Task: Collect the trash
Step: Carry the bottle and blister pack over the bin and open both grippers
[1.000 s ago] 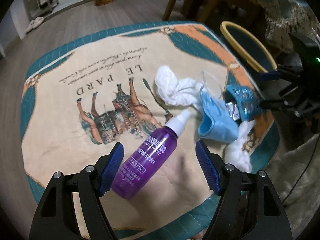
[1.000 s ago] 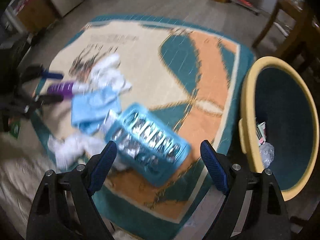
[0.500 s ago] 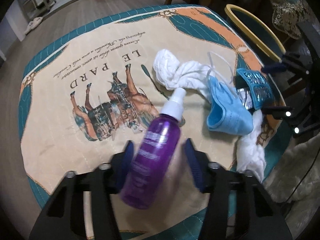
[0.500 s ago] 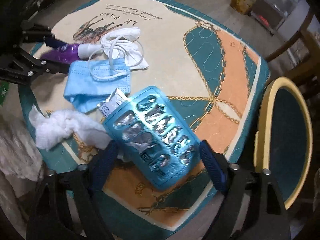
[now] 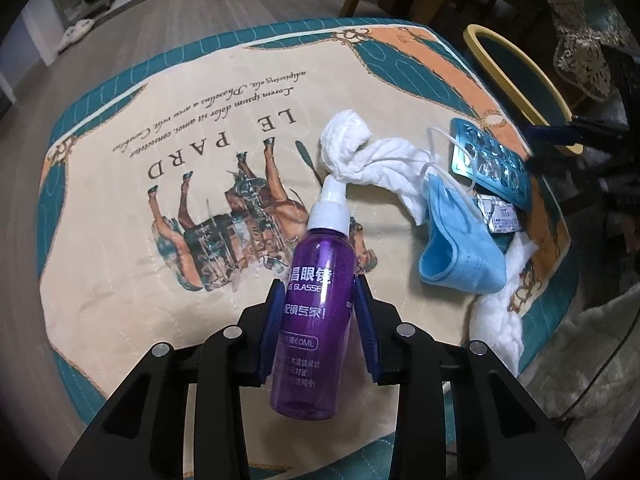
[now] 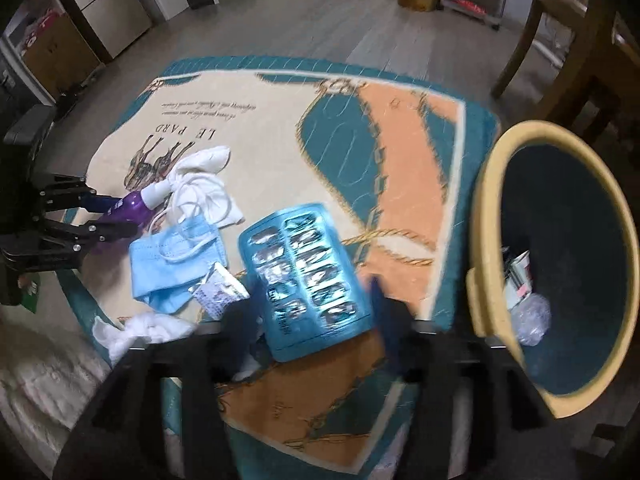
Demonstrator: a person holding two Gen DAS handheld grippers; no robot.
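Note:
My left gripper [image 5: 318, 312] is shut on a purple spray bottle [image 5: 316, 312] with a white cap, held just above the printed cloth [image 5: 160, 120]; it also shows in the right wrist view [image 6: 128, 210]. My right gripper [image 6: 314, 316] has its blue fingers closed in around the blue pill blister pack [image 6: 306, 276], seemingly touching its sides; motion blur hides the contact. The blister pack [image 5: 490, 160] lies at the cloth's right edge. A blue face mask [image 5: 456, 244], white crumpled tissues [image 5: 360, 152] and a small foil packet [image 5: 500, 216] lie between.
A yellow-rimmed dark bin [image 6: 560, 264] with some trash inside stands right of the table, its rim [image 5: 516, 64] also in the left wrist view. Wooden chair legs [image 6: 532, 40] stand behind it. More white tissue [image 6: 136, 332] lies near the cloth's front edge.
My left gripper closed on the purple bottle and lifted it slightly. My right gripper moved in and narrowed its fingers around the blister pack.

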